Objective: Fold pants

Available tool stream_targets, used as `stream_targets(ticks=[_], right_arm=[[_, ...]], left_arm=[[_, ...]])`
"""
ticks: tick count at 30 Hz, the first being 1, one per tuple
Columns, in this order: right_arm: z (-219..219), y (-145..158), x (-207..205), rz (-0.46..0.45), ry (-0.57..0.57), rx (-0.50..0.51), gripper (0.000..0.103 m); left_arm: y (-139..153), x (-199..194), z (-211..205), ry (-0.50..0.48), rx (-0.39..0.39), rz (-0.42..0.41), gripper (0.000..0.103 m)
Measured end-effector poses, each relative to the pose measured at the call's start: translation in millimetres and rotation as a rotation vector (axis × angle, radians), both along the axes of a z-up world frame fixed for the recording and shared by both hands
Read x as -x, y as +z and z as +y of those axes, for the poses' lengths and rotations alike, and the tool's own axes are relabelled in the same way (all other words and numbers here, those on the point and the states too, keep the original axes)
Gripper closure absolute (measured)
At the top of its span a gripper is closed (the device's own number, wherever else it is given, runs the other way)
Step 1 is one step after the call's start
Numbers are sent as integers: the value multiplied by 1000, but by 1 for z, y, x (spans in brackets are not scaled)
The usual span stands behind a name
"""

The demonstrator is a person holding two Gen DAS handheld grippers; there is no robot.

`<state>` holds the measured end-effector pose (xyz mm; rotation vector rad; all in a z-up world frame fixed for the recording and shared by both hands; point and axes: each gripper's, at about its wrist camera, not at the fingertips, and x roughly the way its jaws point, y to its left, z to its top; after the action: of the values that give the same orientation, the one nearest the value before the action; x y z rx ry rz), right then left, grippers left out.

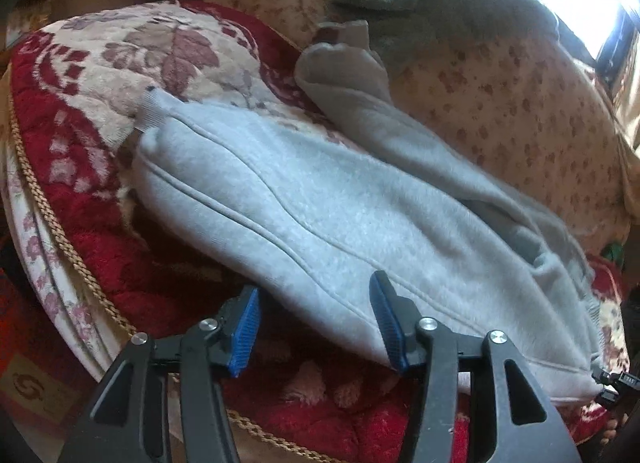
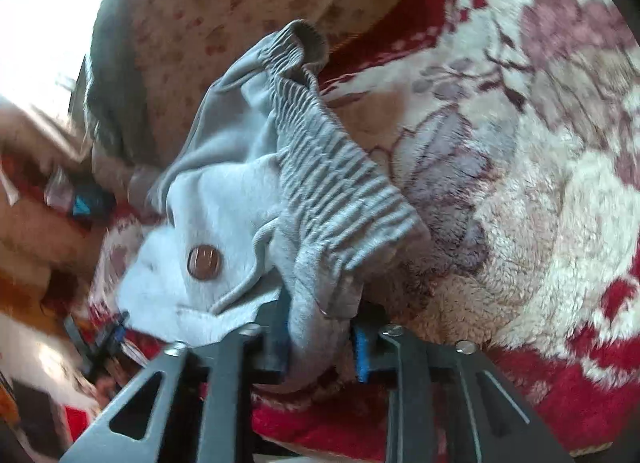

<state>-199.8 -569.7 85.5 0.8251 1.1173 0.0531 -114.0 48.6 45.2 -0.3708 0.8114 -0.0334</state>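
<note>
While left tongs (image 1: 316,323) gape wide, right tongs (image 2: 320,337) pinch pants (image 2: 248,199), pads mostly hidden.

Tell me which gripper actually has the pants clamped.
The right gripper: its jaws pinch the grey pants near the waistband. The left gripper is open, holding nothing.

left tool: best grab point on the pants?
The seamed edge of the pants lying between the open left tool. Come in low from the near side, one finger under: that edge is folded double and hangs just off the blanket. The right tool already pinches the waistband.
</note>
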Motion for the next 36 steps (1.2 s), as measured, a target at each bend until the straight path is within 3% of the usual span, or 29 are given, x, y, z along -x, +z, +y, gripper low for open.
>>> stream_targets(ticks=[1,3,4,6,11,15,18,20,22,24,26,29,36], right_arm=[[-2,6,0,-1,4,34,56],[-8,24,0,-27,-6,101,51],[-10,30,0,-37,-13,116,50],[-16,43,-2,-59,-26,130,38],[-6,61,-19,-120,14,117,35],[25,44,-43,-100,95,106,29],[41,21,-52,-11,160,193,24],[41,22,-53,-14,164,196,24],[37,34,-55,-47,161,198,24],[35,49,-59,-110,174,208,24],[39,67,-67,-186,200,228,19],[49,88,-90,-304,265,243,9],[99,91,-170,-369,480,345,9]], left_arm=[[2,0,6,19,5,-6,45],[2,-2,16,53,12,-4,39],[3,-4,22,80,17,-5,38],[4,-6,34,121,26,-7,38],[1,-22,51,185,-8,15,38],[-21,-39,50,180,-78,132,38],[-21,-34,48,170,-98,129,38],[-12,-29,47,165,-109,120,38],[1,-25,46,168,-130,97,36],[20,-24,44,170,-147,57,20],[38,-26,41,162,-129,7,14],[59,-44,33,109,-66,-33,11],[62,-113,12,49,-1,-8,10]])
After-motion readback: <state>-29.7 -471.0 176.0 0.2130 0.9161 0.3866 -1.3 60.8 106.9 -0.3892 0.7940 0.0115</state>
